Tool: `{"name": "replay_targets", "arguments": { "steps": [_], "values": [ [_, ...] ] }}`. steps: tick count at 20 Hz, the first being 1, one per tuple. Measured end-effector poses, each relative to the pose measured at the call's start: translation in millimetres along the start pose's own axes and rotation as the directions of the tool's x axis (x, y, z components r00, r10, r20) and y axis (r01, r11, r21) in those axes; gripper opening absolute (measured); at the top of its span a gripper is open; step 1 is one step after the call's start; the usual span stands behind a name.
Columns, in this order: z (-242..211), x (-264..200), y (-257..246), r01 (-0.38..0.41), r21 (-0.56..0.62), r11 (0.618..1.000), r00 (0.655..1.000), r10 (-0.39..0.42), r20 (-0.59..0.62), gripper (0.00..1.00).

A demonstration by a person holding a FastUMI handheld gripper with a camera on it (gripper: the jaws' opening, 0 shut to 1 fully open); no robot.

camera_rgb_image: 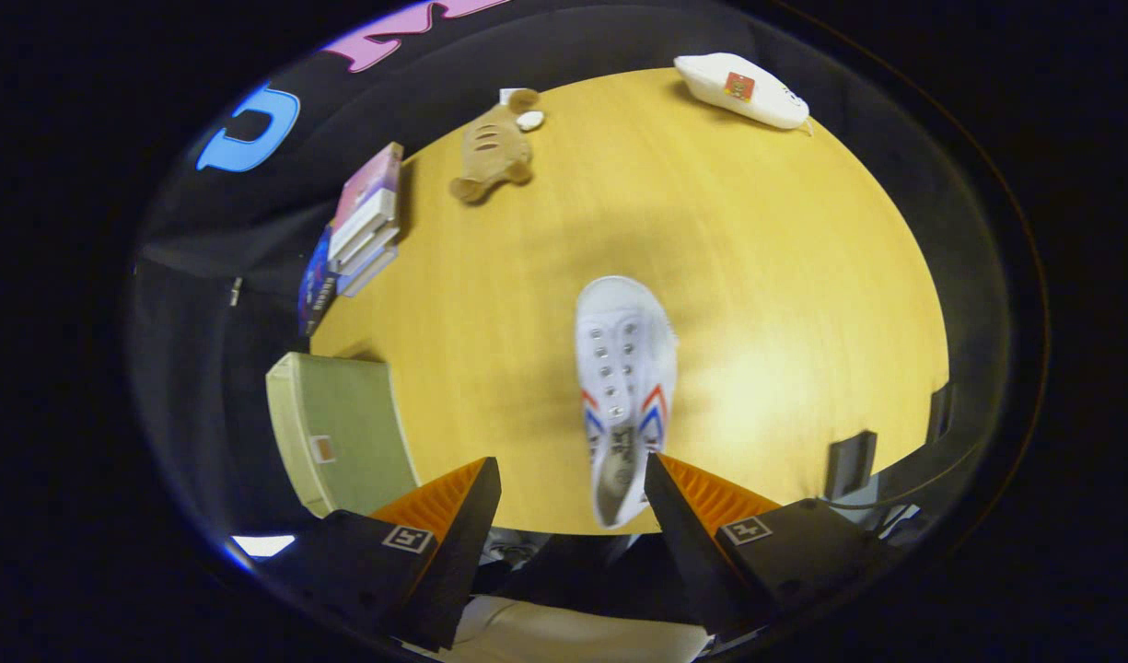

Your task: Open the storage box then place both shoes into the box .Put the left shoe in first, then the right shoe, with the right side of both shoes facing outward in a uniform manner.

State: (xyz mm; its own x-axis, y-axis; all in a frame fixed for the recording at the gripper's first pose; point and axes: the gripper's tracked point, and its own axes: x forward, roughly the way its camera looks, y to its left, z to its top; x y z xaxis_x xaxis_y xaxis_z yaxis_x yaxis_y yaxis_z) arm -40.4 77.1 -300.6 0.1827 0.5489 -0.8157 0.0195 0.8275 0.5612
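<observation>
A white shoe point(623, 368) with red and blue side stripes lies on the round wooden table point(784, 304), toe pointing away from me. Its heel end reaches in between my fingers, close against the right finger point(660, 483) and well clear of the left finger point(476, 493). My gripper point(571, 474) is open wide above the table's near edge. A second white shoe point(743, 89) lies at the far edge of the table. The pale green storage box point(343, 428) stands beside the left finger at the table's left edge, and its lid looks closed.
A stack of books point(356, 235) sits at the table's left edge beyond the box. A brown plush toy point(493, 147) lies at the far side. A small black block point(849, 463) stands at the table's near right edge.
</observation>
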Motion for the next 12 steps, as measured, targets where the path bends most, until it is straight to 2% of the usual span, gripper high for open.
{"name": "replay_targets", "arguments": {
  "steps": [2, 4, 12],
  "values": [
    [11.1, 19.7, -31.8, 0.066, -0.026, 0.997, 0.998, -0.066, 0.006, 0.91],
    [19.8, 30.7, -46.0, 0.108, -0.056, 0.993, 0.994, -0.108, 0.006, 0.91],
    [10.3, 92.7, -44.0, 0.109, -0.109, 0.988, 0.99, -0.118, -0.079, 0.89]
  ]
}}
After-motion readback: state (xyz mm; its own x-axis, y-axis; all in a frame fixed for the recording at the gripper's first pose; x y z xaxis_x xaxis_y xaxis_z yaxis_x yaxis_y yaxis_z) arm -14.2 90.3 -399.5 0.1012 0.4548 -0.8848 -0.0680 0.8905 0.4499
